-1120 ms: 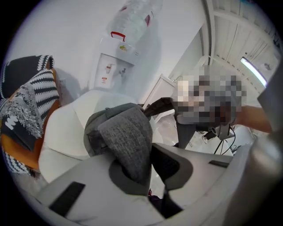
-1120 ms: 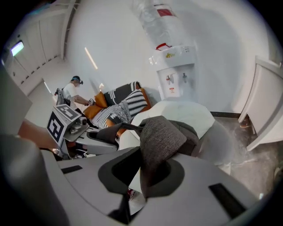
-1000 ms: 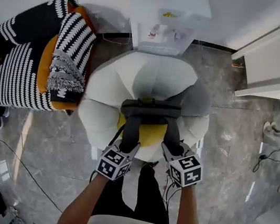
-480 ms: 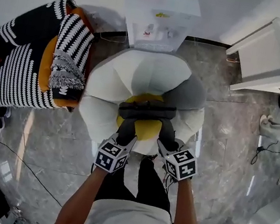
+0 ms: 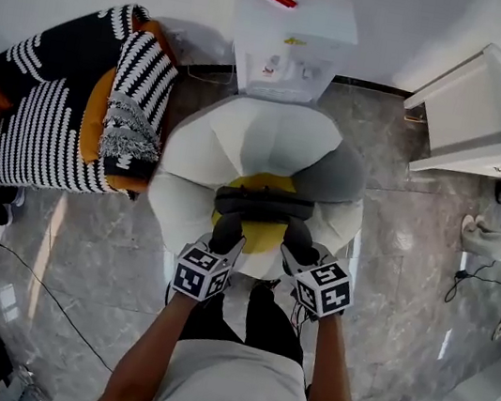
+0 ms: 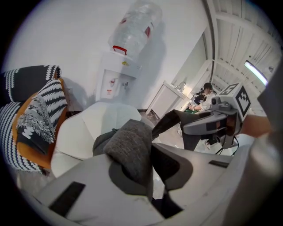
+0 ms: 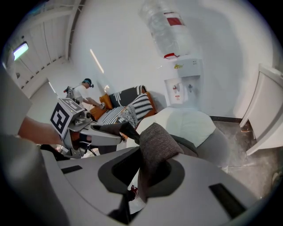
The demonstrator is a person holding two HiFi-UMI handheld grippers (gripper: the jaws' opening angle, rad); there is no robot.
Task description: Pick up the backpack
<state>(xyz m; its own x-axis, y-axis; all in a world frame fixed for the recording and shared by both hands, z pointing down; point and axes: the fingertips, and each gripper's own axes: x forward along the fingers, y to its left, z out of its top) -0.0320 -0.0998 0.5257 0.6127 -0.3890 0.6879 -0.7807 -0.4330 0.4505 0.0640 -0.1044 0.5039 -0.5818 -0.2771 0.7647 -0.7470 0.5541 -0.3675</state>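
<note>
The backpack [image 5: 265, 205] has a dark grey top and a yellow body [image 5: 265, 233]. It hangs just over a white beanbag chair [image 5: 241, 141] in the head view. Two dark grey shoulder straps run from it toward me. My left gripper [image 5: 224, 242] is shut on the left strap [image 6: 131, 148], which bulges up between the jaws [image 6: 148, 164]. My right gripper [image 5: 300, 251] is shut on the right strap [image 7: 155, 143], pinched the same way [image 7: 141, 170]. Each gripper view also shows the other gripper holding its strap taut.
A water dispenser [image 5: 287, 39] stands against the wall behind the beanbag. A black-and-white striped sofa with an orange cushion [image 5: 65, 116] is at the left, a white cabinet [image 5: 480, 109] at the right. Cables [image 5: 26, 291] lie on the grey floor. A person [image 6: 204, 90] sits far off.
Both grippers have risen together with the straps still pinched. The backpack has come up with them off the beanbag.
</note>
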